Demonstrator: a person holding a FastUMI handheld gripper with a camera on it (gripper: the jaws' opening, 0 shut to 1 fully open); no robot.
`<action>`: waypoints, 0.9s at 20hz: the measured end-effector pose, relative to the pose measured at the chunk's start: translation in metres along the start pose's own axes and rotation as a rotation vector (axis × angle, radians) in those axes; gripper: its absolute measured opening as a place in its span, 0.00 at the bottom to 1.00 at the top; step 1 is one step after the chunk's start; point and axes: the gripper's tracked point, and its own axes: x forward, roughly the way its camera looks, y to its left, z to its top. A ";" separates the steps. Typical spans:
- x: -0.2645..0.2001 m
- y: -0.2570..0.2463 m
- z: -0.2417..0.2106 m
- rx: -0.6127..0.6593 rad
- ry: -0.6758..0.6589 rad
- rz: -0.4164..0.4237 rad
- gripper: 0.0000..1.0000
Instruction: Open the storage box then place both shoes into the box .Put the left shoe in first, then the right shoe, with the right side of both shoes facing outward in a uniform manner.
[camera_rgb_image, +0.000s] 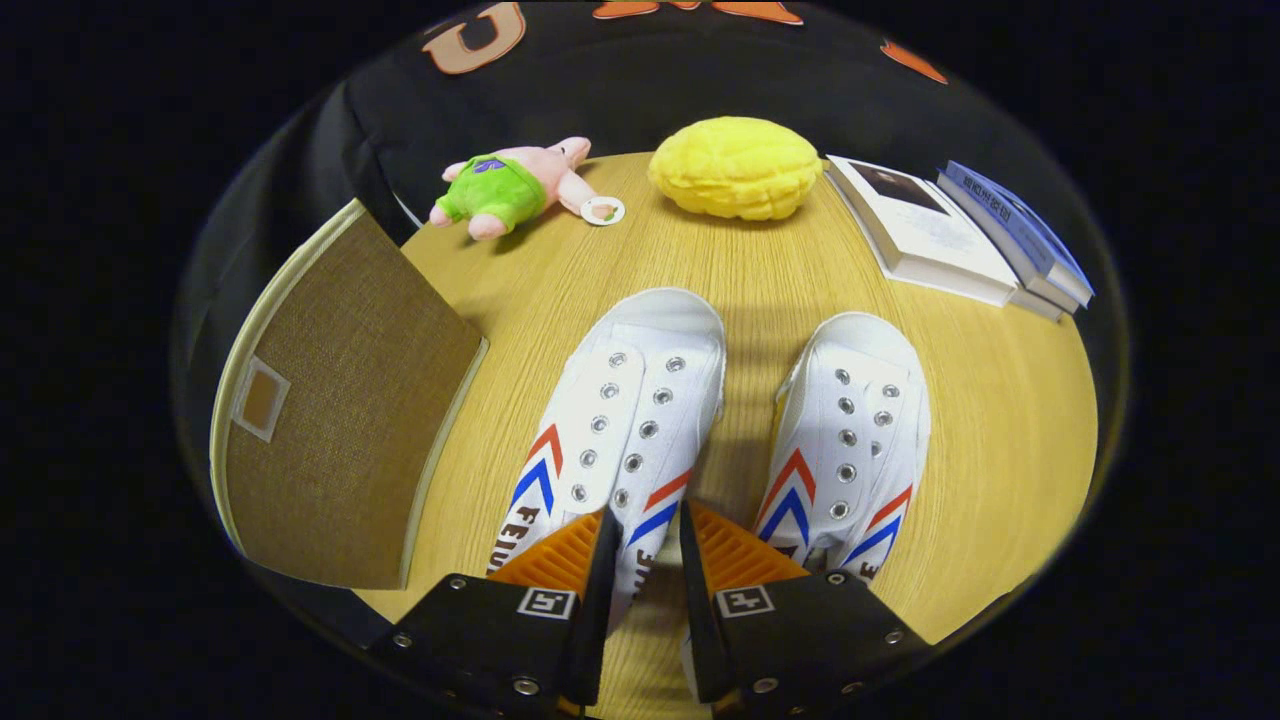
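Shoes first: the left shoe (625, 420) is lying at the centre of the frame on the wooden table (1000, 420), toe pointing up-frame, and the right shoe (850, 430) is sitting just beside it, right of centre. The gripper (645, 540) at the bottom centre is straddling the left shoe's right side wall near the heel, one finger inside the opening, one outside. A narrow gap is showing between the fingers with the canvas in it; whether both are pressing on it cannot be told, so call it a near pinch.

The storage box (340, 410) is standing at middle left, its brown fabric panel facing the camera, apparently still closed, though the top is hard to read.

Judging the step: the box wants opening before any shoe goes in. If this shoe is being lifted, a firm, deep bite on the heel wall should stop it swinging. A plush toy (505, 185), a yellow cushion (737, 168) and books (960, 235) are lining the upper frame.
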 end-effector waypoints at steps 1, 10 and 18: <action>0.001 0.003 -0.001 0.059 0.013 0.030 0.33; -0.022 0.001 0.011 0.239 0.007 0.087 0.04; -0.067 -0.010 0.065 0.222 -0.141 0.176 0.04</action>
